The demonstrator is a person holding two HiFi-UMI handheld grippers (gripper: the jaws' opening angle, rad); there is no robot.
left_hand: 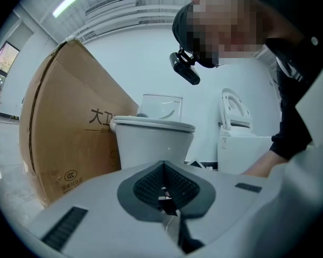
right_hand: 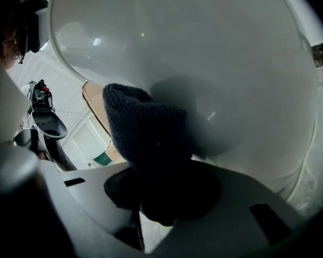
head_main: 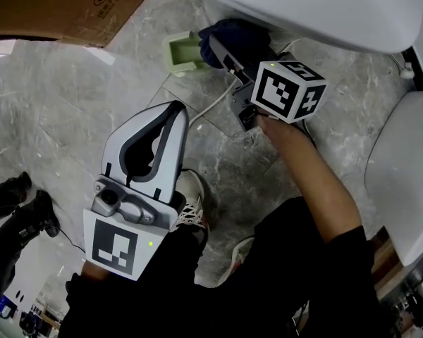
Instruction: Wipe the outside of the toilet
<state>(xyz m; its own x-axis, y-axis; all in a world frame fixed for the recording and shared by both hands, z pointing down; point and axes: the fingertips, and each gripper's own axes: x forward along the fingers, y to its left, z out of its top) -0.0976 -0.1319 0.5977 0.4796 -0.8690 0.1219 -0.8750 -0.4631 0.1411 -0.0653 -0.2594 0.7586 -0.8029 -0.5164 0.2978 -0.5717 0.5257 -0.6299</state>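
Note:
The white toilet (head_main: 324, 5) fills the top of the head view, and its curved bowl (right_hand: 204, 63) looms over the right gripper view. My right gripper (head_main: 222, 48) is shut on a dark blue cloth (head_main: 233, 37), with the cloth (right_hand: 148, 138) close under the bowl's outside; whether it touches is unclear. My left gripper (head_main: 158, 129) hangs low at the left, shut with nothing in it, pointing away from the toilet. In the left gripper view its jaws (left_hand: 164, 190) meet with nothing between them.
A brown cardboard box (head_main: 63, 5) stands at the top left. A small green holder (head_main: 183, 51) sits on the marble floor by the toilet base, with a white hose (head_main: 211, 104) beside it. Another white fixture (head_main: 405, 174) stands at the right. The person's shoes (head_main: 194, 203) are below.

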